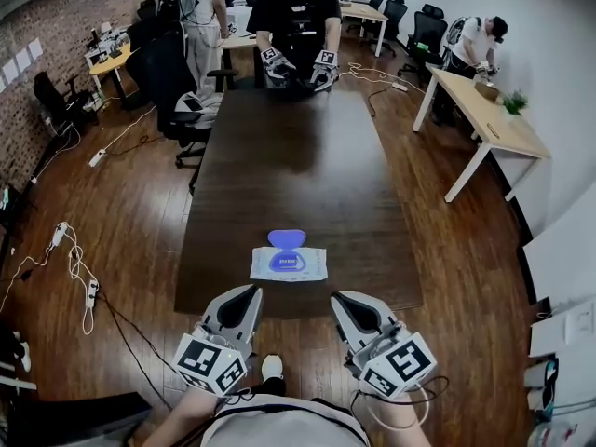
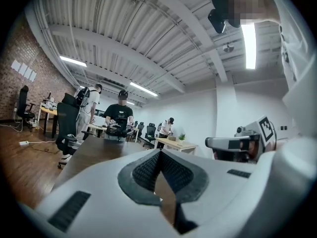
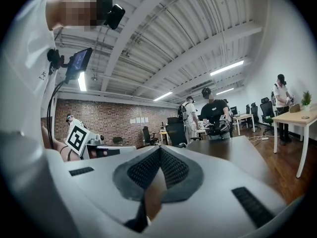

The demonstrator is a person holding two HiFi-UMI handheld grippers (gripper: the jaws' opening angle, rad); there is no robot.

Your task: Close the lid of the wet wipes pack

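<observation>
At the bottom of the frame, the left gripper (image 1: 250,294) and the right gripper (image 1: 339,300) are side by side at the near edge of the table (image 1: 307,156). Each has its jaws pressed together, with nothing between them. Just beyond, in the lower centre, the pack (image 1: 290,264) lies flat on the table, and its blue lid (image 1: 287,238) is open toward the far side. At the top, a person (image 1: 295,12) is at the far end.

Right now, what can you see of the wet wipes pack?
The wet wipes pack is a flat white soft-looking pouch with a blue oval panel on top. Its blue lid is flipped open, lying back on the far side. It lies flat near the near edge of the dark wooden table; nothing else touches it.
</observation>
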